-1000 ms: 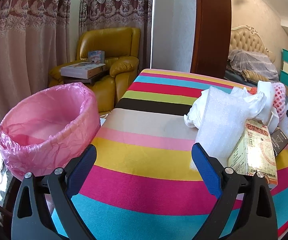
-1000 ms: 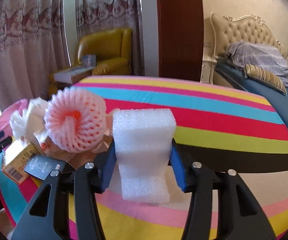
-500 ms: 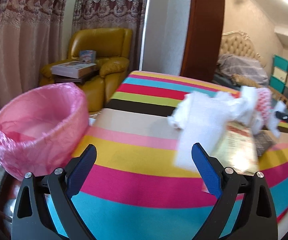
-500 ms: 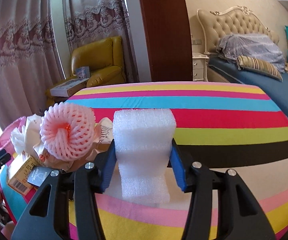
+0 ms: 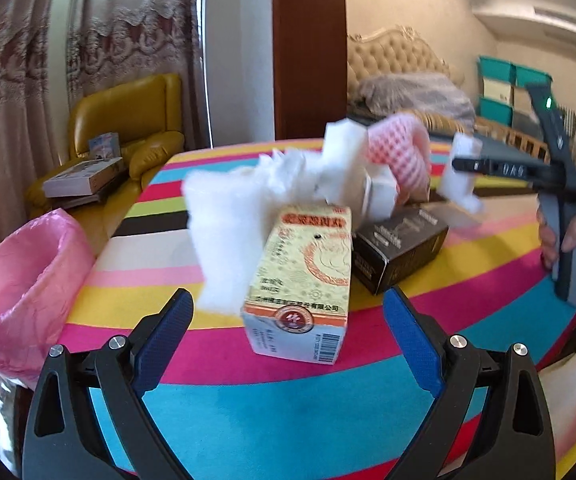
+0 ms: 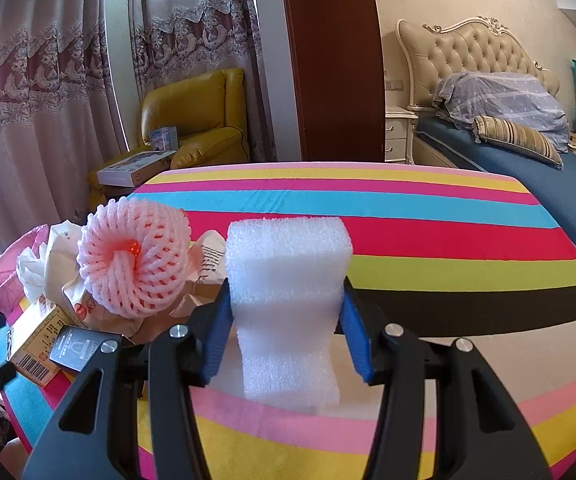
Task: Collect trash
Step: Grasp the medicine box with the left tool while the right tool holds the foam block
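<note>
Right claw (image 6: 286,320) clamps foam block (image 6: 288,304) — long axis upright; left claw (image 5: 288,344) agape.

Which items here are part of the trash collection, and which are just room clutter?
Job: foam block in right gripper, pink foam net, yellow box, black box, pink-lined bin.
Clutter: armchair, bed, curtains.

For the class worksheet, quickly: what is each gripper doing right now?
Left gripper: open, holding nothing, fingers either side of the yellow box.
Right gripper: closed on the white foam block.
</note>
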Demonstrator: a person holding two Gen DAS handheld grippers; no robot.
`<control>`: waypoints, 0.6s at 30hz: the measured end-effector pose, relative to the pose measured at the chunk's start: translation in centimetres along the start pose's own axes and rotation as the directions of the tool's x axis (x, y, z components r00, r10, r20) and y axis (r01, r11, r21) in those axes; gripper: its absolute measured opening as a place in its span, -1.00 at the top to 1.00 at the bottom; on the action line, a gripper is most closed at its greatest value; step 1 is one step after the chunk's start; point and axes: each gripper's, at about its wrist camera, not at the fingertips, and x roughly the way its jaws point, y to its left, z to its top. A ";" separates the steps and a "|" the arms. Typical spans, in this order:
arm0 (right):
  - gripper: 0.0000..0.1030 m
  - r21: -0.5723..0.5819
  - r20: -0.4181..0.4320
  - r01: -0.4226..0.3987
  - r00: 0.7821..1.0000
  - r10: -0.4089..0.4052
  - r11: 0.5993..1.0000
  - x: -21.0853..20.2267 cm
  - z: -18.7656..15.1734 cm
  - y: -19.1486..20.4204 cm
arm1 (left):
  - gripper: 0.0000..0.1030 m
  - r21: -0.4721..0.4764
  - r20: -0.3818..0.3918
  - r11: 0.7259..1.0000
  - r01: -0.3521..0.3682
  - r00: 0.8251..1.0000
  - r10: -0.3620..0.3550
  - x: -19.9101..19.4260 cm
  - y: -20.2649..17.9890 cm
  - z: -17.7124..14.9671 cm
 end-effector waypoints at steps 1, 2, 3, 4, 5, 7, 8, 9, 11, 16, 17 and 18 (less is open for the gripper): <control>0.04 0.001 0.000 0.000 1.000 0.000 1.000 0.0 0.1 0.0 | -0.74 0.009 -0.006 1.000 -0.006 1.000 0.006 0.4 -0.1 0.0; 0.04 0.002 0.001 0.001 1.000 -0.001 1.000 0.0 0.1 0.0 | -0.74 0.015 -0.015 1.000 -0.014 1.000 0.014 0.9 -0.2 0.2; 0.04 0.004 0.002 0.000 1.000 0.000 1.000 0.0 0.1 0.0 | -0.74 0.014 -0.028 1.000 -0.019 0.999 0.019 1.4 -0.2 0.3; 0.04 0.005 0.002 -0.001 1.000 0.001 1.000 0.0 0.1 -0.1 | -0.69 0.010 -0.034 1.000 -0.015 0.999 0.016 1.8 -0.2 0.4; 0.04 0.006 0.002 -0.002 1.000 0.002 1.000 0.0 0.1 -0.2 | -0.60 0.005 -0.040 1.000 -0.007 0.999 0.008 2.1 -0.2 0.5; 0.04 0.009 0.002 -0.004 1.000 0.004 1.000 0.1 0.1 -0.2 | -0.48 0.015 -0.042 1.000 -0.015 0.999 0.015 2.6 -0.5 0.6; 0.04 0.010 0.002 -0.005 1.000 0.005 1.000 0.0 0.1 -0.3 | -0.33 0.025 -0.040 0.999 -0.022 0.999 0.023 2.7 -0.6 0.5; 0.04 0.010 0.001 -0.006 1.000 0.006 1.000 0.0 0.1 -0.3 | -0.23 0.045 -0.041 0.999 -0.027 0.999 0.029 2.9 -0.9 0.3; 0.04 0.010 0.003 -0.006 1.000 0.006 1.000 0.0 0.1 -0.4 | -0.03 0.068 -0.027 0.997 -0.036 0.999 0.038 2.8 -1.3 0.0; 0.04 0.004 0.010 -0.008 1.000 0.008 1.000 -0.1 0.1 -0.5 | 0.06 0.068 0.012 0.998 -0.008 1.000 0.007 1.5 -1.6 -0.8; 0.04 0.002 0.012 -0.009 1.000 0.009 1.000 -0.2 0.1 -0.5 | 0.06 0.072 0.010 0.997 -0.003 1.000 0.002 1.4 -1.6 -1.0; 0.04 0.000 0.013 -0.010 1.000 0.010 1.000 -0.2 0.1 -0.5 | 0.06 0.078 0.015 0.997 -0.003 1.000 0.002 1.1 -1.7 -1.3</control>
